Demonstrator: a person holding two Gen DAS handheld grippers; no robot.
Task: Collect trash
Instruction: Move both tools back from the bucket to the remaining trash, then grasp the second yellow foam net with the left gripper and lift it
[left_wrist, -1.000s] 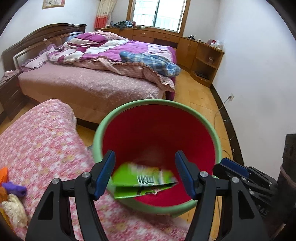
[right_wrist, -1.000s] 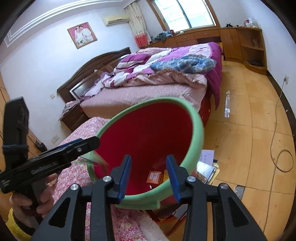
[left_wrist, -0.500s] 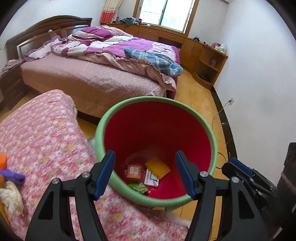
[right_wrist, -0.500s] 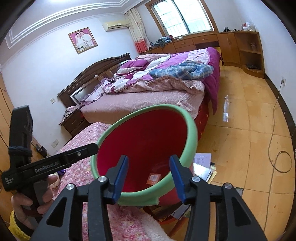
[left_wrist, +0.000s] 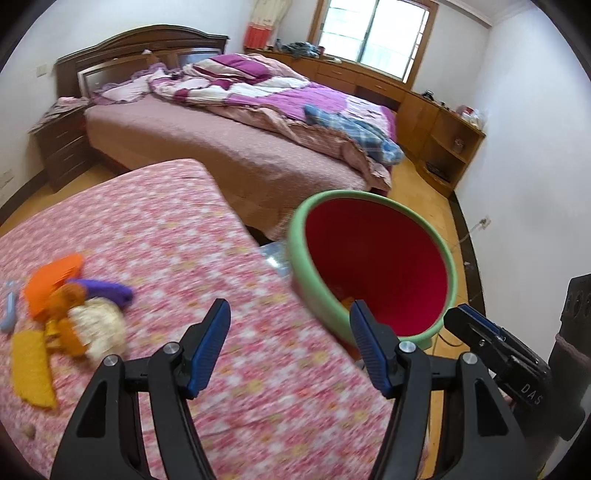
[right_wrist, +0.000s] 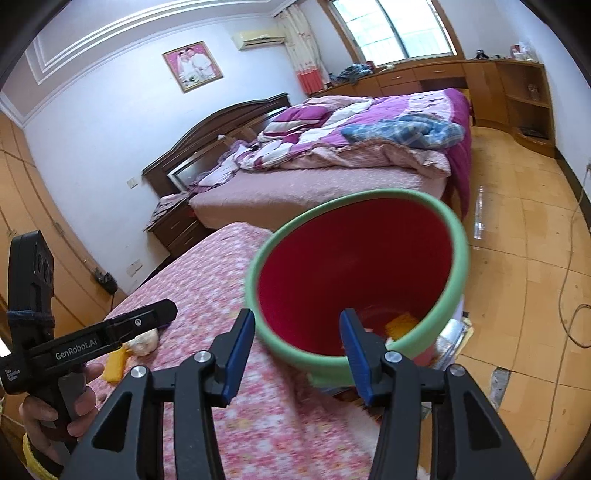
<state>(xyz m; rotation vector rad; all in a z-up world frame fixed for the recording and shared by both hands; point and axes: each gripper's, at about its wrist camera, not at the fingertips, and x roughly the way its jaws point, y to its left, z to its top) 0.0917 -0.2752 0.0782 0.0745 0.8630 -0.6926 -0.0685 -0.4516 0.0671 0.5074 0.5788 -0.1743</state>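
Left wrist: left gripper (left_wrist: 290, 349) spread and empty over pink cover (left_wrist: 184, 258), scrap pile (left_wrist: 70, 295) near its left edge, bin (left_wrist: 295, 236) off its right edge; right gripper (right_wrist: 297, 350) empty, spread; best approach pile low, pinch one scrap.

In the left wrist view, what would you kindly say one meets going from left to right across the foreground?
Yellow scrap → orange piece → purple piece → left tool → bin → right tool.

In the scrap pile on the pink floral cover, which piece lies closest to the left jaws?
The cream fluffy wad, at the pile's right edge beside the left gripper. The purple piece, orange piece and flat yellow piece all lie farther off.
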